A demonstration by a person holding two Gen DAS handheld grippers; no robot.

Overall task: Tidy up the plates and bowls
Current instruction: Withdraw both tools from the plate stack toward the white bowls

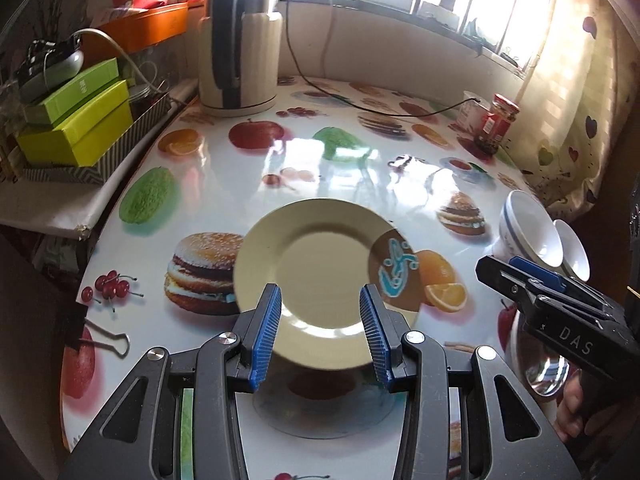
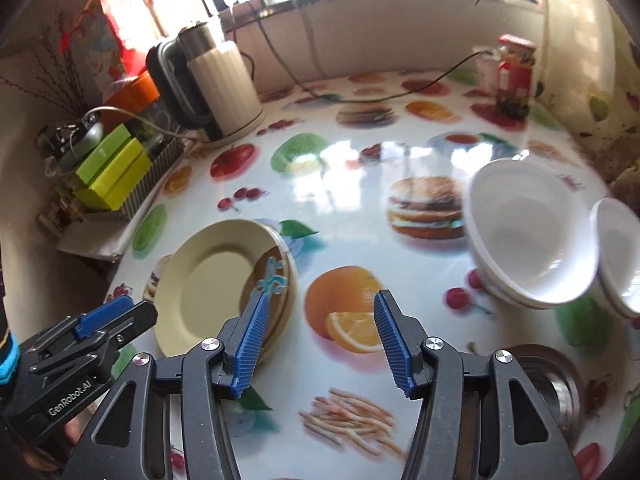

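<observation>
A cream plate (image 1: pixel 320 272) with a brown and blue motif lies on the fruit-print table, just ahead of my open, empty left gripper (image 1: pixel 320 320). In the right wrist view it is the top of a stack of cream plates (image 2: pixel 208 288), left of my open, empty right gripper (image 2: pixel 320 328). Two white bowls with blue rim lines, one large (image 2: pixel 528 240) and one smaller (image 2: pixel 620 256), stand at the right. They also show in the left wrist view (image 1: pixel 528 228), behind the right gripper (image 1: pixel 520 272). The left gripper (image 2: pixel 116 320) sits by the plates' near left edge.
An electric kettle (image 1: pixel 240 48) with its cord stands at the back. Green boxes (image 1: pixel 80 120) fill a tray at the left. A red-lidded jar (image 1: pixel 496 124) stands at the back right. A steel bowl (image 2: pixel 560 384) sits at the near right. A binder clip (image 1: pixel 108 340) lies near the left edge.
</observation>
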